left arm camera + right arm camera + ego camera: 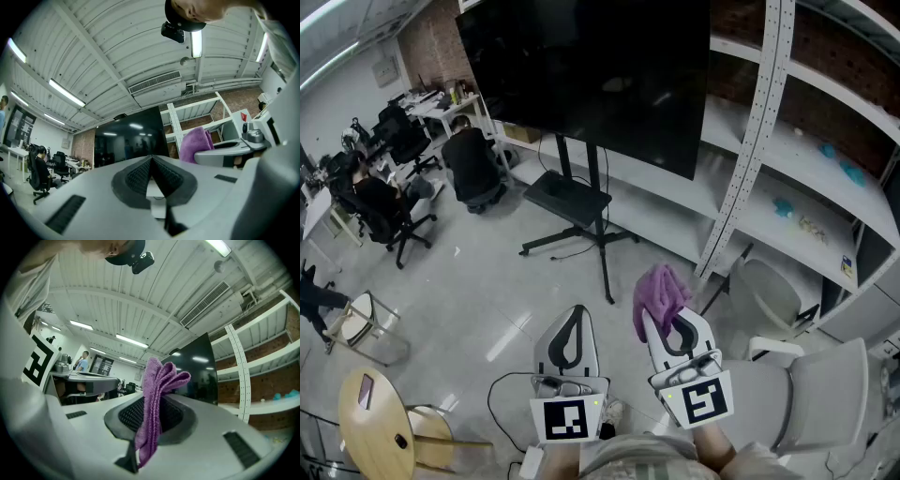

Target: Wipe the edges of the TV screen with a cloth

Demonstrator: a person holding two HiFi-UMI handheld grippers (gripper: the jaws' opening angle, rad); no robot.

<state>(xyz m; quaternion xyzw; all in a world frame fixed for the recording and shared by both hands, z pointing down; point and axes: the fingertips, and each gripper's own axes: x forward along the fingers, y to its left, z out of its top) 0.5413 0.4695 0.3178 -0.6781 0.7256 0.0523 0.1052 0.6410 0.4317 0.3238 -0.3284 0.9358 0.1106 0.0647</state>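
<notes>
Ahead on stand (598, 216), TV (591, 75): stood dark and upright beside shelving (787, 178), well apart from both grippers; no visible edge touched by cloth.
Cloth (661, 292): purple, folded; stuck up past the right gripper's jaw ends, with its tail hung down behind them; clear of screen.
Right gripper (656, 323): jaws pinched the cloth between them; pointed toward TV.
Left gripper (574, 311): jaws pressed together, nothing between; held just beside right gripper, idle.
Progress: judged at the very start; cloth in grasp, no edge wiped, no contact with screen.
Remaining: judged as the whole job, namely approach to TV, then cloth run along top, both sides and bottom edge.
Risk: loose fold likely to slip or bunch under pressure against the frame; stand possibly prone to rocking if pushed hard.
</notes>
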